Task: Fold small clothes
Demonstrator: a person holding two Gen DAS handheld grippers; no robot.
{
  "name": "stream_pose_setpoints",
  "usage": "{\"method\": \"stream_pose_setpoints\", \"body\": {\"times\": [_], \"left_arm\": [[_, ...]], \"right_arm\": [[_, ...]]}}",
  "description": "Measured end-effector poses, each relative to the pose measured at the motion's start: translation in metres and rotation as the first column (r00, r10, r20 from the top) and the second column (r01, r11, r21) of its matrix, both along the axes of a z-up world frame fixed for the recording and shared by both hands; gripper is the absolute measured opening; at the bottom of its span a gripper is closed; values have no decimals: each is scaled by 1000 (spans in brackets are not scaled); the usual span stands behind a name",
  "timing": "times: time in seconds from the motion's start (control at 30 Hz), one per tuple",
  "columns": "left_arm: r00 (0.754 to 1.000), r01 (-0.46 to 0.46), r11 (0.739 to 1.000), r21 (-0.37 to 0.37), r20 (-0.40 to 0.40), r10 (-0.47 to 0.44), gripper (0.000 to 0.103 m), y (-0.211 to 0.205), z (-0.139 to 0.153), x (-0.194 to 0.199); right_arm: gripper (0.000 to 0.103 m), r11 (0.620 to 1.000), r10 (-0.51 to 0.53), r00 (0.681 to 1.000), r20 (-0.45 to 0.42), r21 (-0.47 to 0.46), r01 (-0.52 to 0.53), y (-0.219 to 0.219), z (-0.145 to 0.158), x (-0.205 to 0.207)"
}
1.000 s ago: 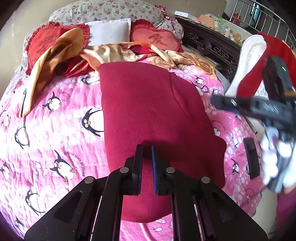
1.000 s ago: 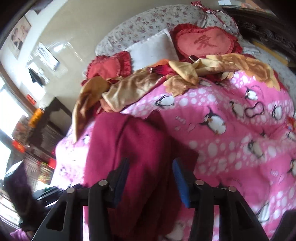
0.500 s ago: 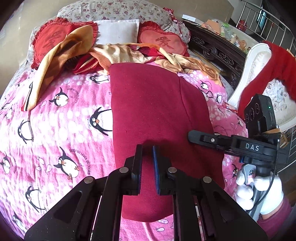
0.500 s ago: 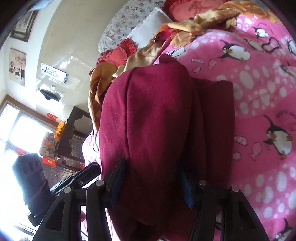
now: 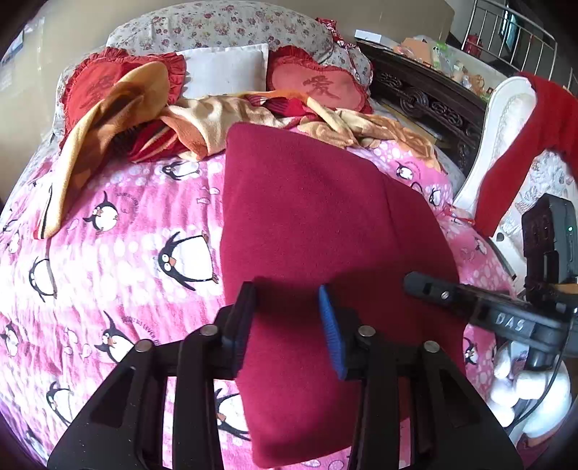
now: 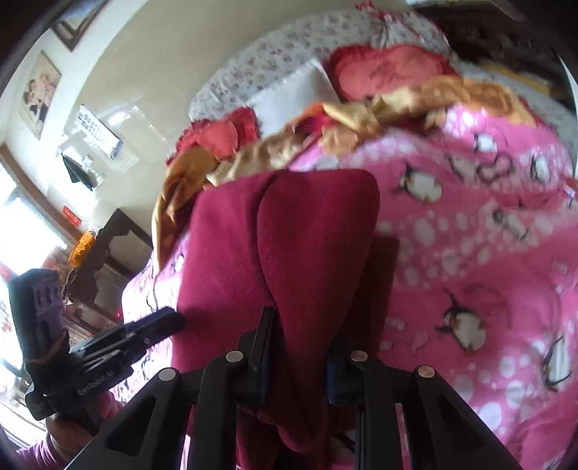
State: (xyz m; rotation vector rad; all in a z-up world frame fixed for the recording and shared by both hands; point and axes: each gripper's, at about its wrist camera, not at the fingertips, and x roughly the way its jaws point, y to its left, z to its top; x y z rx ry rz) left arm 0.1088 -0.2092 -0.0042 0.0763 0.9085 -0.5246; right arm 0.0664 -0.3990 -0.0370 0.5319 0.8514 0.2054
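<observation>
Spread across most of both views: pink fleece bedspread printed with penguins and white dots [image 5: 119, 260], covering a bed. At the far end, against the floral headboard bolster [image 5: 224, 25]: two red heart-shaped frilled cushions [image 5: 318, 86] flanking a plain white pillow [image 5: 224, 68], with a loose heap of tan and orange garments [image 5: 224, 123] just in front. Lying flat on the bedspread, centre, nearest the cameras: dark crimson fleece garment [image 5: 307, 202], thick and matte, folded into a long tapered panel. Far edge straight and squared at the corners; one lengthwise fold line running down the right-hand portion; near end narrower and rounded, reaching past the bed's front edge. In the right wrist view, right-hand portion [image 6: 318, 231] doubled over the lower layer, forming a raised rounded ridge. Left gripper [image 5: 287, 321]: black fingers with blue pads, jaws opening, pads standing apart and clear of the fabric, garment lying beneath the gap. Right gripper [image 6: 298, 354]: jaws closing, a bunched fold of the crimson fleece filling the gap and pressed by both pads. Right gripper also visible at the garment's right edge in the left wrist view, held by a white-gloved hand [image 5: 523, 383].
</observation>
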Motion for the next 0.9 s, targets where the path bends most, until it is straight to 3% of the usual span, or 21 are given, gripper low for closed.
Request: {"method": "stream_pose_setpoints", "body": {"times": [0.07,0.17,0.33,0.47,0.63,0.83,0.9], "left_arm": [[1000,0,999,35,29,-1,38,-4,-1,-2],[999,10,999,50,42,-12,39,-5,-2,-2],[999,0,999,36,37,-1,46,-2,-5,4],[1000,-12,1000,27,26,11,51,-4,-7,10],[1000,-6,999,36,21,6,54,-6,-7,16],[1000,-13,1000,23,-16,14,63,-5,-14,30],[999,-22,1000,16,-33,23,67,-5,-16,33]], "right_arm": [[28,1000,-1,999,-36,-8,1,2,-13,4],[42,999,-31,999,-36,-14,31,-7,-5,1],[42,992,-97,992,76,-73,102,-17,38,-8],[42,984,3,990,138,-174,21,11,58,10],[42,967,69,992,104,-250,-41,43,43,60],[41,945,36,999,-10,-324,-37,48,10,104],[41,940,43,999,4,-339,-39,45,3,106]]}}
